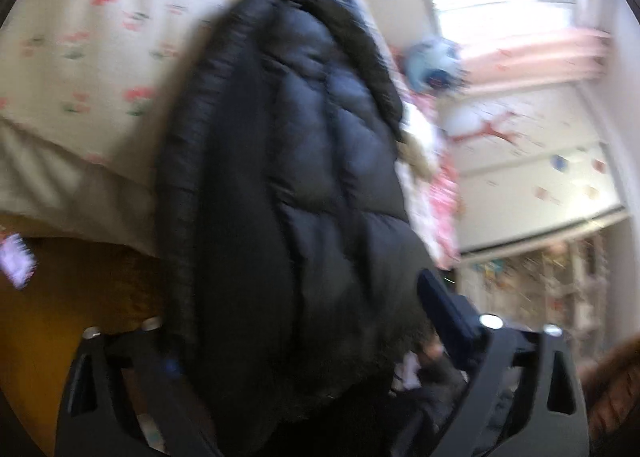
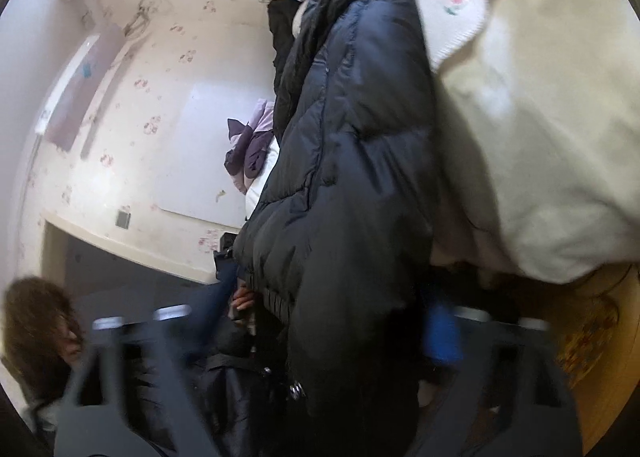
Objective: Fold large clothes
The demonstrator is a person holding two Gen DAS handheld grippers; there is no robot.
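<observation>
A large black puffer jacket [image 1: 288, 161] fills the middle of the left wrist view and runs up over the flowered bed sheet [image 1: 100, 37]. My left gripper [image 1: 304, 341] has the jacket's lower end bunched between its fingers, and its blue right fingertip [image 1: 444, 305] shows beside the fabric. In the right wrist view the same jacket [image 2: 352, 161] hangs between my right gripper's fingers [image 2: 320, 341]; the blue right finger [image 2: 440, 333] presses at its side. Both views are blurred by motion.
A cream duvet [image 2: 540, 137] lies at the right of the jacket. A flowered wall [image 2: 160, 97], a purple garment [image 2: 250, 145], a blue plush toy [image 1: 432, 65] and shelves [image 1: 552, 289] are around. The person's hair [image 2: 36, 321] shows at lower left.
</observation>
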